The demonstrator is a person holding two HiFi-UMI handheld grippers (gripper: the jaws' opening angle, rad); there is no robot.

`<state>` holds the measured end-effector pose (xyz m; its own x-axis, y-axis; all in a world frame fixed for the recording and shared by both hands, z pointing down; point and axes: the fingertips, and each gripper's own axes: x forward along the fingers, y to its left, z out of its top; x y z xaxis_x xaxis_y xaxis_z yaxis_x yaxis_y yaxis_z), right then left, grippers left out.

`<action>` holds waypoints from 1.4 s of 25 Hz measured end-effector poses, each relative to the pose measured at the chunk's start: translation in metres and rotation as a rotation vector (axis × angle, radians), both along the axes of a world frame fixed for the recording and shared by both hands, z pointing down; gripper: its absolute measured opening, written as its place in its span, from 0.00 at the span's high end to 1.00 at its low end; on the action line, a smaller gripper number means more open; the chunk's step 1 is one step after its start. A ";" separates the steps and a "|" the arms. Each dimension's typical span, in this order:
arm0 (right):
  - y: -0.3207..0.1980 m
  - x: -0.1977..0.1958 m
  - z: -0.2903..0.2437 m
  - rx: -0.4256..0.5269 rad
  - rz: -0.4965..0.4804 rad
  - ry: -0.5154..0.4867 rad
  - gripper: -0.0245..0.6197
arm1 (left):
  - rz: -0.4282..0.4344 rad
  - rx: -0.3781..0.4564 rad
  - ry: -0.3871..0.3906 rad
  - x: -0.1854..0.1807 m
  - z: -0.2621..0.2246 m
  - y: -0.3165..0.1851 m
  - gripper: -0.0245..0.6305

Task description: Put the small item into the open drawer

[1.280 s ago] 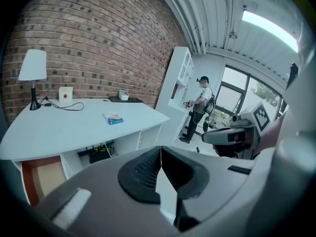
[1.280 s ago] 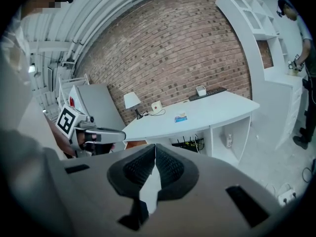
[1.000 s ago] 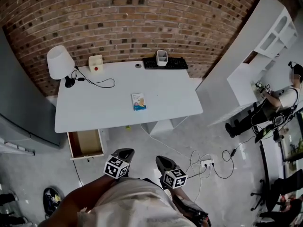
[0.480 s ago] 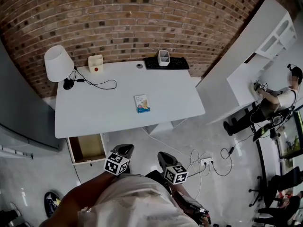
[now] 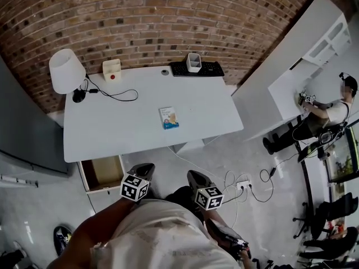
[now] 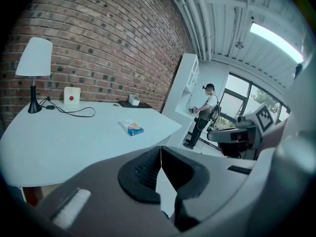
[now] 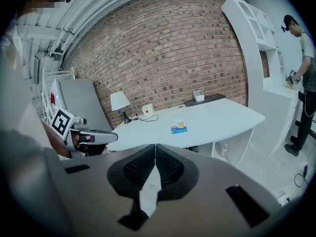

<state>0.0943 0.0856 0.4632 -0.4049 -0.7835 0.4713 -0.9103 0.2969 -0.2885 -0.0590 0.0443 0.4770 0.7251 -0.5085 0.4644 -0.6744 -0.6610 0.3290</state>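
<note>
A small blue-and-white box (image 5: 169, 117) lies flat near the middle of the white desk (image 5: 112, 133); it also shows as a small packet (image 6: 132, 128) in the left gripper view and as the same packet (image 7: 178, 127) in the right gripper view. The open wooden drawer (image 5: 101, 172) juts out under the desk's front left corner. My left gripper (image 5: 146, 168) is shut and empty, held well short of the desk's front edge. My right gripper (image 5: 193, 176) is beside it, also shut with nothing between its jaws.
A white lamp (image 5: 66, 72), a cream box with a red button (image 5: 111, 70), a black cable (image 5: 115, 96), a keyboard (image 5: 197, 68) and a pen cup (image 5: 194, 61) line the desk's back by the brick wall. Cables and a power strip (image 5: 242, 185) lie on the floor; a person (image 5: 320, 119) stands at the white shelf.
The view has shifted slightly: the desk and drawer sit a little higher and farther left in the frame. Both grippers stay shut and close together near my body.
</note>
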 end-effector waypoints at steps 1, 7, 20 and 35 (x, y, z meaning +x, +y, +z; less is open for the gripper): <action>-0.001 0.000 0.001 -0.003 -0.001 0.001 0.95 | -0.001 0.000 0.001 0.001 0.000 -0.002 0.95; -0.008 0.007 0.011 -0.021 -0.006 0.000 0.95 | -0.016 0.003 -0.011 0.003 0.005 -0.013 0.95; -0.077 0.030 0.030 -0.035 -0.112 -0.048 0.95 | -0.116 -0.032 -0.064 0.022 0.014 -0.062 0.95; -0.161 0.071 0.043 -0.068 -0.190 -0.093 0.95 | -0.131 -0.079 -0.104 0.080 0.025 -0.122 0.95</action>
